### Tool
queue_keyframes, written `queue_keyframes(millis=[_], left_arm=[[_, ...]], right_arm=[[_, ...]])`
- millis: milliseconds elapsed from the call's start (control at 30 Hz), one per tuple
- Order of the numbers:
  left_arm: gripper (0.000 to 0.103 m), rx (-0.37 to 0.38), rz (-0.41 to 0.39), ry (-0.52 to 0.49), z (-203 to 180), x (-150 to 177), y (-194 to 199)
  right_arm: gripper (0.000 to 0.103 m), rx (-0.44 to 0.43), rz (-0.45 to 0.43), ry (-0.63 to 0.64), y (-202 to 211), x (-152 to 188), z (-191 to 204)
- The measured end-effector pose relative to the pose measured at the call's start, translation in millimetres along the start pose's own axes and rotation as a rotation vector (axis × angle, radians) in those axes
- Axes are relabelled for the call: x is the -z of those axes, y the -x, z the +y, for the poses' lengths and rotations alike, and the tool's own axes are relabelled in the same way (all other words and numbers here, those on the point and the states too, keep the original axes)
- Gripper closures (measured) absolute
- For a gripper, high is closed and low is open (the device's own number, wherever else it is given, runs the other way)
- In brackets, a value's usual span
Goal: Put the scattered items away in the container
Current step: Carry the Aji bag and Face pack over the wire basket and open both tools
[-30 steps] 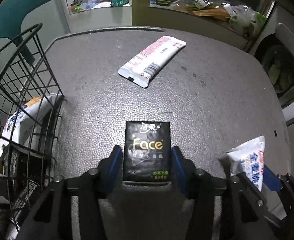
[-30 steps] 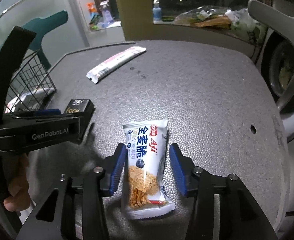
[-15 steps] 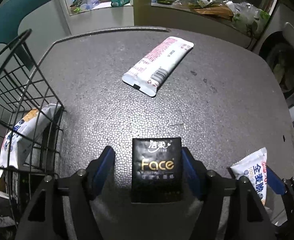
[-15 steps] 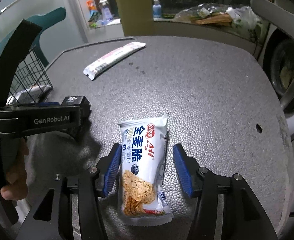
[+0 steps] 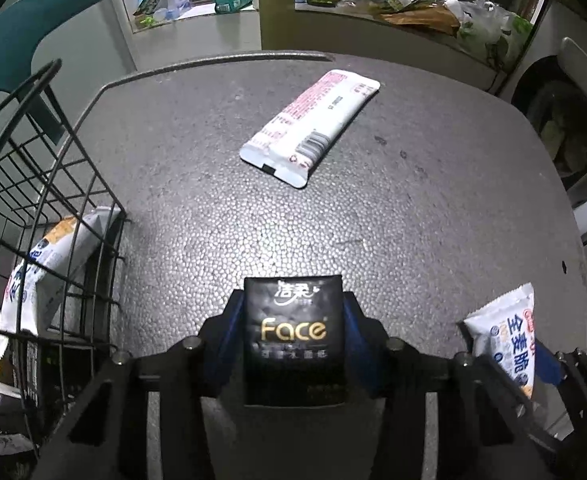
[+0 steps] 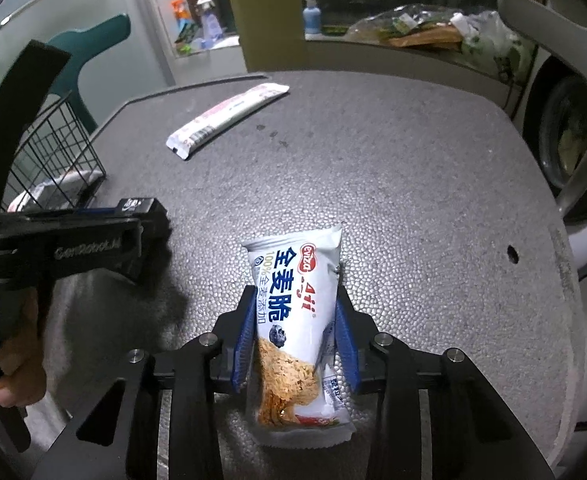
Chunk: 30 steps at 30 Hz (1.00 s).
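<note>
Grey pebbly worktop (image 5: 373, 208), dim room, washer off right. Half a sec ago both sets of fingers stood wide of their packs; now both closing in. Left gripper (image 5: 292, 340) fingers flush against sides of black tissue pack (image 5: 292, 336), boxy, glossy soft film. Right gripper (image 6: 295, 338) fingers pinching crinkly white cracker packet (image 6: 293, 320), its sides buckling in. So two pickups basically secured, lift comes next I guess. Wire basket (image 5: 45, 200) at left already has few packets. Long flat white pouch (image 5: 311, 128) lies far centre, untouched.
</note>
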<state>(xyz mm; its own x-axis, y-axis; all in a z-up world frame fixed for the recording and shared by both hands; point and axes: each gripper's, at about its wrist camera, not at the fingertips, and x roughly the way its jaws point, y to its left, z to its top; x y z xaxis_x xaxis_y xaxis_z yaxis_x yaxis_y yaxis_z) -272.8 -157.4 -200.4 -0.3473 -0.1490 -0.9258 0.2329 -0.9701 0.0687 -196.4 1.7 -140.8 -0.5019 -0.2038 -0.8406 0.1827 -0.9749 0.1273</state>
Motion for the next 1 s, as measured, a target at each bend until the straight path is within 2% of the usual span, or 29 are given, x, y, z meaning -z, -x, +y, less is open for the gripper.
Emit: queue_keyframes(millis=[100, 267, 433, 567, 700, 833, 933, 1000], left_arm=[[0.051, 0.01, -0.011, -0.004, -1.1, 4.1, 10.8], [0.051, 0.055, -0.064, -0.012, -3.0, 11.9, 51.9], [0.051, 0.111, -0.112, -0.019, 2.7, 15.6, 102.0], [0.051, 0.134, -0.149, -0.021, 19.1, 13.8, 136.8], [0.051, 0.139, -0.184, -0.009, 44.6, 10.3, 164.5], [0.051, 0.113, -0.209, 0.001, 70.3, 8.6, 183.1], [0.051, 0.1, -0.215, 0.007, 92.1, 6.8, 195.1], [0.051, 0.065, -0.222, 0.011, 110.3, 5.9, 203.0]], right_arm=[[0.067, 0.007, -0.023, -0.005, 11.9, -3.1, -0.2], [0.067, 0.004, -0.076, -0.015, 42.1, -13.4, 6.3], [0.069, -0.007, -0.144, 0.024, 79.5, -30.4, 35.6], [0.069, -0.016, -0.175, 0.036, 92.8, -38.6, 57.7], [0.069, -0.035, -0.197, 0.037, 104.2, -45.4, 75.0], [0.069, -0.084, -0.234, 0.058, 123.0, -59.5, 103.9], [0.069, -0.15, -0.266, 0.089, 138.7, -70.8, 137.2], [0.069, -0.206, -0.271, 0.112, 143.5, -74.9, 162.8]])
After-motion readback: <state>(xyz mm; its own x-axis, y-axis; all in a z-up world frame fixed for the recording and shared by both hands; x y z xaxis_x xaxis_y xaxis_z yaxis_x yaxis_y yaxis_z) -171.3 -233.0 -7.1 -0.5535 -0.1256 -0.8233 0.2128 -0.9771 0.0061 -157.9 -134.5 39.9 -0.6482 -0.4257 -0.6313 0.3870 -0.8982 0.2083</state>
